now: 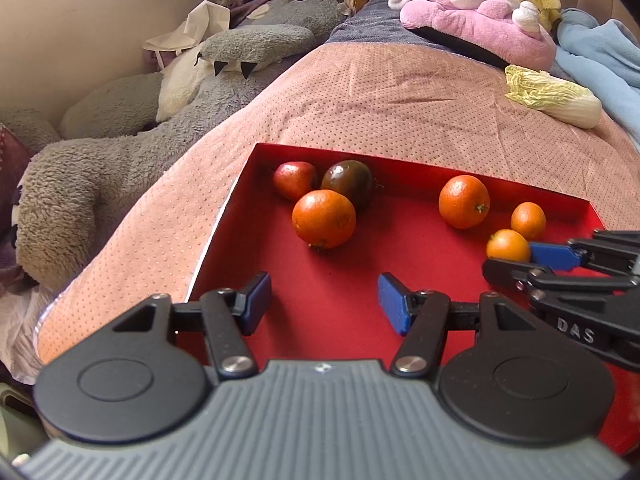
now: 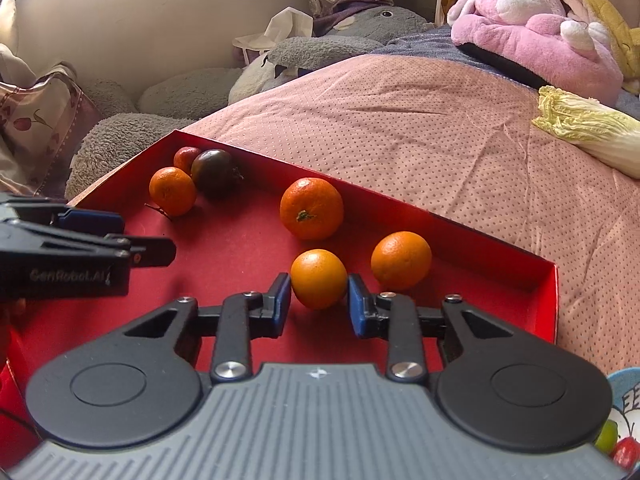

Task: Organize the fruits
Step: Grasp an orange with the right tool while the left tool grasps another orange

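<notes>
A red tray point(image 1: 224, 236) point(image 2: 496, 240) lies on a pink dotted blanket and holds several fruits. At its far left are a red apple point(image 1: 294, 179) point(image 2: 185, 158), a dark plum-like fruit point(image 1: 347, 181) point(image 2: 212, 172) and an orange point(image 1: 323, 218) point(image 2: 172, 190). To the right are a large orange point(image 1: 464, 201) point(image 2: 311, 208) and two small oranges point(image 1: 528, 220) point(image 2: 401, 259). My left gripper point(image 1: 324, 300) point(image 2: 136, 236) is open and empty over the tray floor. My right gripper point(image 2: 319, 304) point(image 1: 520, 260) is open, its blue pads on either side of the nearer small orange point(image 2: 319, 278) point(image 1: 507, 245), not gripping it.
A napa cabbage point(image 1: 554, 98) point(image 2: 588, 128) lies on the blanket beyond the tray at the right. A pink plush point(image 1: 476, 20) and a grey plush point(image 1: 132, 132) lie at the back and left. A patterned plate point(image 2: 622, 420) with small fruit shows at the bottom right.
</notes>
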Motion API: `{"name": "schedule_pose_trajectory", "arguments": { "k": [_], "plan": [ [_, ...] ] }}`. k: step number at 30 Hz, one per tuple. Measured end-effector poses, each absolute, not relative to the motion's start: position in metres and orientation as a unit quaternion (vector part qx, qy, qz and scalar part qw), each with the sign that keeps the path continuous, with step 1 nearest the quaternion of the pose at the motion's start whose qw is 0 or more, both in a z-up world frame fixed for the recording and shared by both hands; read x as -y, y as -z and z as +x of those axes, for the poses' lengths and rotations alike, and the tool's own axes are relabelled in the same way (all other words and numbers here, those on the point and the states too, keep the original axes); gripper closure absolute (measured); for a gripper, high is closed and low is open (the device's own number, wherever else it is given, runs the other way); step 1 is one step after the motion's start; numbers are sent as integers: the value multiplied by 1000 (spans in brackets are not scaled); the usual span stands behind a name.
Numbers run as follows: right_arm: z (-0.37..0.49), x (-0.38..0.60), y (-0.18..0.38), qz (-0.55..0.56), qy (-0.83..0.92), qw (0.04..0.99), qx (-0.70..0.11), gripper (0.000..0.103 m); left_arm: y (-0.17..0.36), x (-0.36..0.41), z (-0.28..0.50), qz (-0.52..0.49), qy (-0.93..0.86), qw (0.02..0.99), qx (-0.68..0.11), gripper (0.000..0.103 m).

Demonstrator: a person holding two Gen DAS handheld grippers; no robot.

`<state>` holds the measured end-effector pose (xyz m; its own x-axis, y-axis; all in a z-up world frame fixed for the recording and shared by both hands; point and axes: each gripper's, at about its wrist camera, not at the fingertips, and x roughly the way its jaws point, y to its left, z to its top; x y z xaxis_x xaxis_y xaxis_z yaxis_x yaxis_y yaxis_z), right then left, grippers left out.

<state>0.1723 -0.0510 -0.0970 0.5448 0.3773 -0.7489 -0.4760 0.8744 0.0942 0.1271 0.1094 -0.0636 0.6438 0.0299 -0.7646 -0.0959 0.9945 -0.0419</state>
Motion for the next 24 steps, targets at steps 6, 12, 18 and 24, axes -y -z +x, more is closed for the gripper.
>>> {"name": "schedule_pose_trajectory", "arguments": {
  "k": [6,12,18,24],
  "plan": [
    [136,73,85,-43,-243,879,-408,67,66,-107,153,-24,-39,901,-431,41],
    [108,86,76,-39,-243,881,-404,67,70,-101,166,5,-45,900,-434,42],
    [97,98,73,-31,-235,883,-406,67,68,-102,163,1,-56,902,-427,61],
    [90,106,64,-26,-230,888,-397,67,66,-98,156,-5,-64,902,-427,63]
  ]
}}
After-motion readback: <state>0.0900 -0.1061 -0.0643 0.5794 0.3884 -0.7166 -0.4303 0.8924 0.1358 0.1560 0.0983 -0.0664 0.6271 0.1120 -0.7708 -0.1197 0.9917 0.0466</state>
